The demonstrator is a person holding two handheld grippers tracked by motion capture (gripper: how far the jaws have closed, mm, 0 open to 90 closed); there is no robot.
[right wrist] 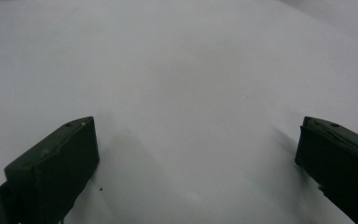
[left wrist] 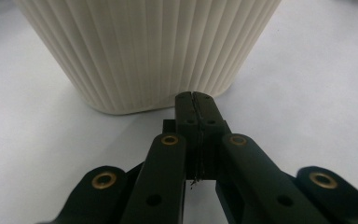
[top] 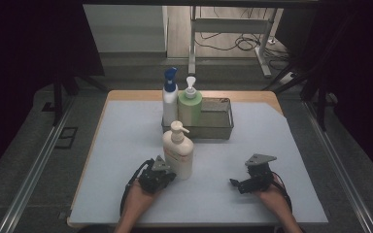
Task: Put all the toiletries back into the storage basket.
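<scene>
A cream ribbed pump bottle (top: 178,155) stands upright on the white mat, in front of the wire basket. My left gripper (top: 170,176) lies low on the mat at the bottle's left base. In the left gripper view its jaws are pressed together, so the left gripper (left wrist: 195,96) is shut on nothing, with its tips just short of the bottle's ribbed wall (left wrist: 149,51). My right gripper (top: 234,183) rests on the mat to the right, pointing left. The right gripper (right wrist: 198,144) is open, with only bare mat between its fingers.
A metal wire basket (top: 222,130) sits at the back middle. In its left end stand a white bottle with a blue spray cap (top: 169,99) and a green pump bottle (top: 190,107). The white mat (top: 121,145) covers most of the wooden table.
</scene>
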